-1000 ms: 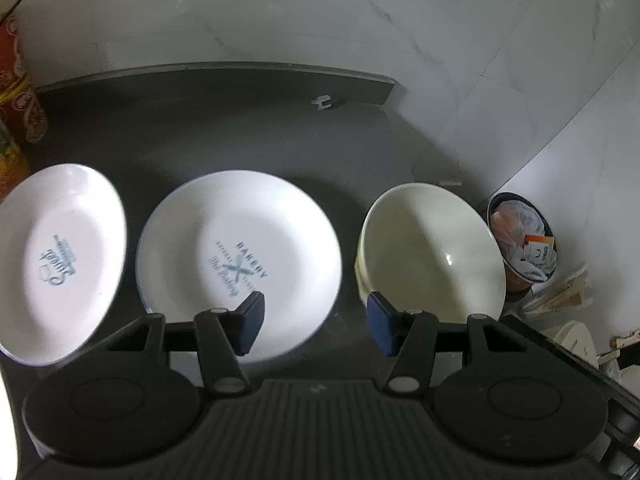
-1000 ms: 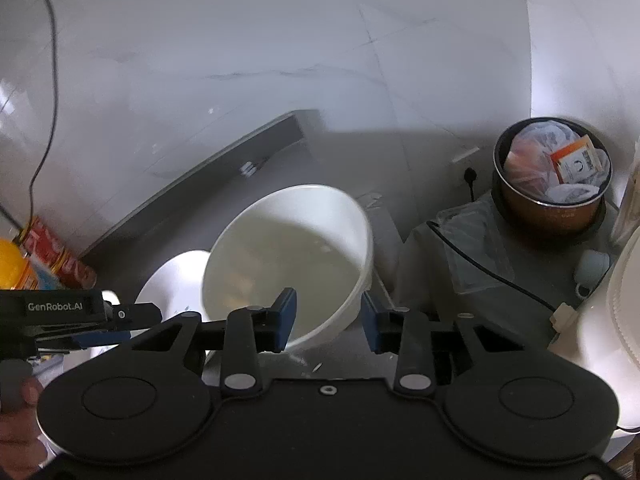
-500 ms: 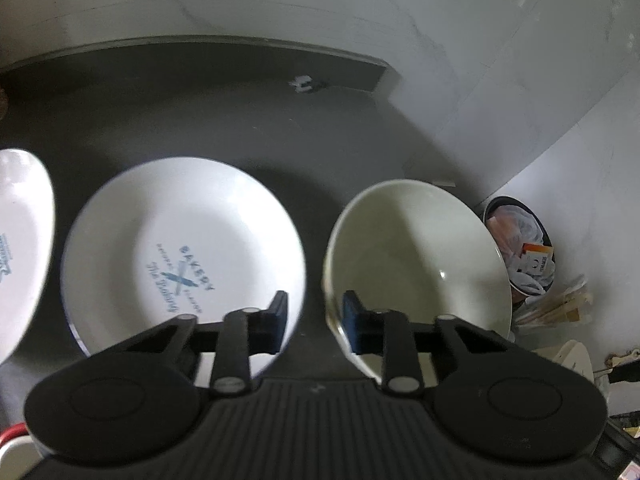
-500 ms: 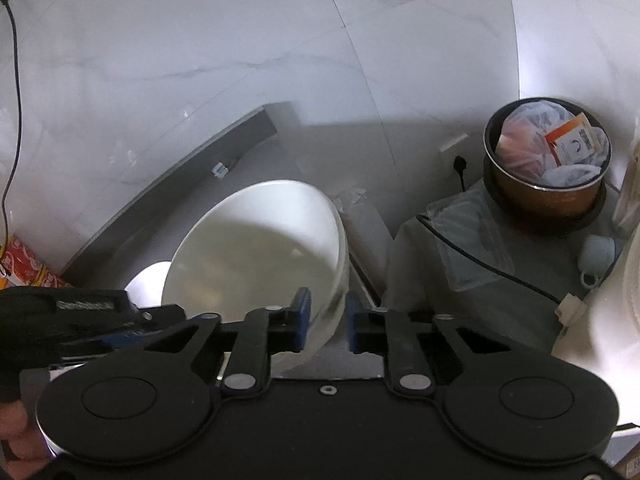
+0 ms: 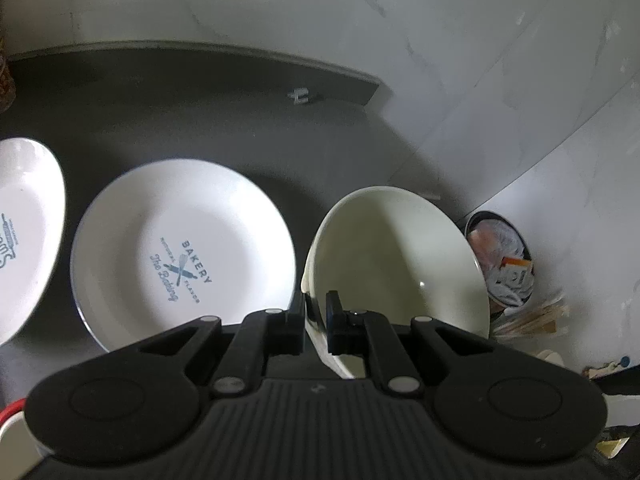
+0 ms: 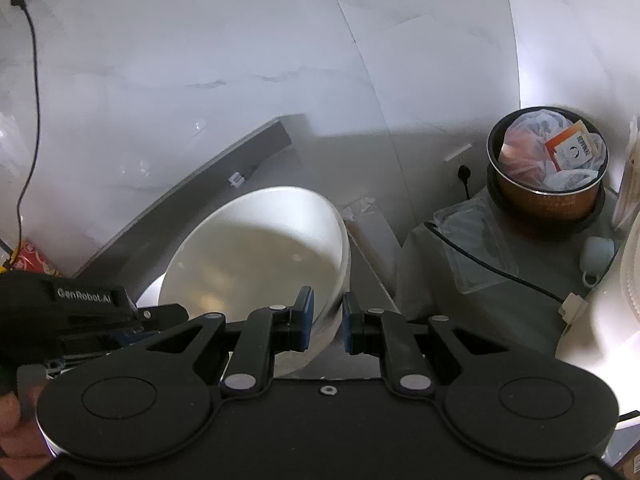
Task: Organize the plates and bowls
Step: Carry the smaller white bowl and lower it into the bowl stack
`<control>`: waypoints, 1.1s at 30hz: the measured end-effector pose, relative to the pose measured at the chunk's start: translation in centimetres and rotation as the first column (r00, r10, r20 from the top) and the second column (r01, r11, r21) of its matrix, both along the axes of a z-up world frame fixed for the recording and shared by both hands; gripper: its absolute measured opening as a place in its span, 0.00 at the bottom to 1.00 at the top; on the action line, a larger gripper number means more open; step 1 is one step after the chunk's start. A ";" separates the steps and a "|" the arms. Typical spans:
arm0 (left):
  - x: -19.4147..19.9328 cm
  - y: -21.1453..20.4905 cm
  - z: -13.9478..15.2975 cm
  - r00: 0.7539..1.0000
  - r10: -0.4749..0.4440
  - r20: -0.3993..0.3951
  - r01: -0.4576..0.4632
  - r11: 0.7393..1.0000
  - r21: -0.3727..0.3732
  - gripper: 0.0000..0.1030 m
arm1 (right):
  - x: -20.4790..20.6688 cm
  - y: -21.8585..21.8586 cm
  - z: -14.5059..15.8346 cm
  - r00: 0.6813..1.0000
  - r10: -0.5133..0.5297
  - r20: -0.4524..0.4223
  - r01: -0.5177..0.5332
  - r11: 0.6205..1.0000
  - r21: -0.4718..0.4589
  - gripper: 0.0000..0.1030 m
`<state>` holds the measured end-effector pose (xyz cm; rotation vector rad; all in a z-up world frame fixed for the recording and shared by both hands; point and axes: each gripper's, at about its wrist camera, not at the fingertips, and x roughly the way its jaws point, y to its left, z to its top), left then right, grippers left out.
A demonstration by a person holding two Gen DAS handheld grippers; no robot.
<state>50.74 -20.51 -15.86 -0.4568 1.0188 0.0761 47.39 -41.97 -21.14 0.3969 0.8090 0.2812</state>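
Note:
A cream bowl (image 5: 400,264) stands tilted at the right end of the dark counter (image 5: 200,112). My left gripper (image 5: 316,312) is shut on its near left rim, one finger inside and one outside. In the right wrist view the same bowl (image 6: 256,264) shows from the other side, and my right gripper (image 6: 327,314) is shut on its near right rim. To the bowl's left, a white plate printed "BAKERY" (image 5: 180,256) lies flat. Another printed white plate (image 5: 28,232) sits at the far left, cut off by the frame edge.
A marble wall backs the counter, and past its right edge is a full waste bin (image 6: 548,168). Beside the bin are a grey cover (image 6: 480,264) with a black cable and a white appliance (image 6: 616,320). A hand (image 6: 12,432) holds the left gripper's housing (image 6: 84,300).
Both grippers went from open to shut on the bowl's rim. The left one slid right from in front of the bakery plate to the bowl, which now tilts more.

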 end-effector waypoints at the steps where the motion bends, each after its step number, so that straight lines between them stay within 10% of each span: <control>1: -0.2 0.1 0.4 1.000 0.002 0.007 -0.002 1.000 0.000 0.08 | -0.2 0.0 0.3 1.000 0.000 0.005 0.000 1.000 0.001 0.14; 33: -12.4 8.9 8.1 0.992 -0.024 0.125 0.026 1.000 -0.016 0.08 | -13.5 6.4 8.3 0.984 -0.019 0.175 0.026 0.999 -0.037 0.14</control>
